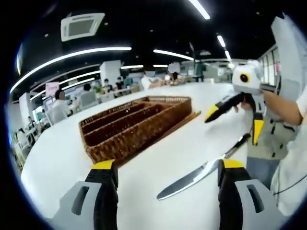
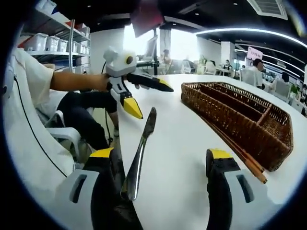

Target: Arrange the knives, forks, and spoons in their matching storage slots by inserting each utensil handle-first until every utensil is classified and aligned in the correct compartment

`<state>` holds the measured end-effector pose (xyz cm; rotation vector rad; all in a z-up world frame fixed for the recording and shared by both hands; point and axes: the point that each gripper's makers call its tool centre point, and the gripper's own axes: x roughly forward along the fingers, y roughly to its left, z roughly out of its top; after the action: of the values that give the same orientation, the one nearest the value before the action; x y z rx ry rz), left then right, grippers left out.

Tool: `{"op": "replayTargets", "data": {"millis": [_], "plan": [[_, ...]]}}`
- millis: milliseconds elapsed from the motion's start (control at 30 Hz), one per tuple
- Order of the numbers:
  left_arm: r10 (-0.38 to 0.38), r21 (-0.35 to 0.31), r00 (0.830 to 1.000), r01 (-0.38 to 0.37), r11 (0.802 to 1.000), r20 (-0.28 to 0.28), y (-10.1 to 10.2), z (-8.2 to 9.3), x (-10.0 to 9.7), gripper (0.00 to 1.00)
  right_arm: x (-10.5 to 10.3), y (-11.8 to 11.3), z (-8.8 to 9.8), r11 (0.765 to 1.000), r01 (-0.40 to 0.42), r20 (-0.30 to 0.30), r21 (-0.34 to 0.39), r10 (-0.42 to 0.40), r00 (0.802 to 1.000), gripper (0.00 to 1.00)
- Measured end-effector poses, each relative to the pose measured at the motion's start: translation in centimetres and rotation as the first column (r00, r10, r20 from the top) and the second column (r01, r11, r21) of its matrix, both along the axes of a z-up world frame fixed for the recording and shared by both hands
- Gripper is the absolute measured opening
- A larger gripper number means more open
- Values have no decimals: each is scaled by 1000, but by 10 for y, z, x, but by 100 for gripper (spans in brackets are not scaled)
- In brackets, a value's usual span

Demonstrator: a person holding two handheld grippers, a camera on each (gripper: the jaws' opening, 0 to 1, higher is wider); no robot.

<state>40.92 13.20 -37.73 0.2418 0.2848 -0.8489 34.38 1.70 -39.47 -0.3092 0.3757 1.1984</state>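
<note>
Here, table: a white table carries a wicker tray and one knife
Tray: the brown wicker tray sits on the table ahead of the left gripper, its long slots running away from the camera; in the right gripper view the tray lies to the right, with one cross divider near its far end
Tray contents: I cannot tell whether anything lies in the slots
Knife: a metal knife lies flat on the table, beside the tray and apart from it, blade tip toward the left gripper and dark handle pointing away; in the right gripper view the knife runs up from beside the near left jaw, and whether it touches that jaw cannot be told
Left gripper: the left gripper has its yellow-tipped jaws spread wide, nothing between them, low over the table; in the right gripper view it shows past the knife's far end, jaws apart
Right gripper: the right gripper has its jaws spread wide and grips nothing; in the left gripper view it hangs above the knife's handle end, jaws apart
Person: a bare forearm reaches to the left gripper
Background: people sit at far tables under strip lights
</note>
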Motion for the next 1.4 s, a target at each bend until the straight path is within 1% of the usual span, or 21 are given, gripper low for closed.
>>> {"op": "replayTargets", "data": {"millis": [100,133,200,233,267,300,367,400,567,667,700,767,867,900,933,1000,1100,1167,1200,1300,1400], "plan": [[-5,8,1000,5,1000,-3,0,-3,0,81,-2,1,0,1000,-10,-1,2,10,1000,69],[-9,8,1000,9,1000,-7,1,-3,1,80,-2,1,1,1000,-13,0,0,13,1000,66],[-16,13,1000,17,1000,-10,-4,-4,-6,78,-4,2,1,1000,-21,0,-9,21,1000,59],[-18,15,1000,18,1000,-11,-5,-4,-7,75,-5,3,1,1000,-24,2,-13,24,1000,55],[-20,18,1000,20,1000,-12,-5,-5,-8,74,-5,3,1,999,-27,4,-16,27,1000,52],[-30,21,1000,30,999,-10,-16,-5,-20,72,-7,4,3,999,-36,5,-17,36,999,51],[-38,16,999,38,999,-19,-17,-5,-23,70,-9,6,2,999,-43,-6,-15,43,999,50],[-39,13,999,39,999,-22,-17,-5,-24,68,-10,7,-2,998,-52,-19,-31,52,998,50],[-58,11,998,58,998,-27,-21,-5,-31,60,-12,9,-5,996,-67,-18,-51,66,998,45],[-69,20,997,70,997,-40,-18,-7,-29,60,-12,9,-5,996,-69,-21,-51,68,997,42],[-71,30,997,72,997,-32,-18,-8,-29,60,-12,9,-6,996,-73,-22,-60,72,997,40],[-79,40,996,81,996,-35,-18,-9,-30,59,-13,8,-8,994,-77,-24,-73,75,997,35],[-87,46,995,89,995,-40,-17,-10,-28,57,-13,9,-9,995,-72,-35,-76,69,997,33],[-90,49,995,91,995,-40,-17,-11,-28,57,-16,7,-14,990,-87,-40,-107,83,996,31],[-97,64,994,100,993,-46,-18,-13,-29,57,-18,15,-9,993,-102,-35,-64,100,994,30],[-103,77,994,106,991,-45,-18,-14,-29,56,-16,12,-11,990,-95,-43,-104,91,995,29],[-112,73,993,115,991,-45,-20,-13,-30,56,-8,8,-11,988,-96,-50,-119,90,995,27],[-114,76,993,116,990,-35,-20,-12,-29,54,-6,8,-11,987,-99,-50,-124,93,994,25],[-119,80,991,123,989,-53,-19,-14,-30,54,-4,7,-10,985,-106,-53,-137,100,994,23],[-130,88,989,135,987,-69,-18,-14,-28,54,-5,5,-11,979,-114,-62,-170,105,993,16],[-151,119,985,160,980,-87,-19,-17,-31,51,-4,4,-12,973,-119,-63,-200,109,992,14]]}}
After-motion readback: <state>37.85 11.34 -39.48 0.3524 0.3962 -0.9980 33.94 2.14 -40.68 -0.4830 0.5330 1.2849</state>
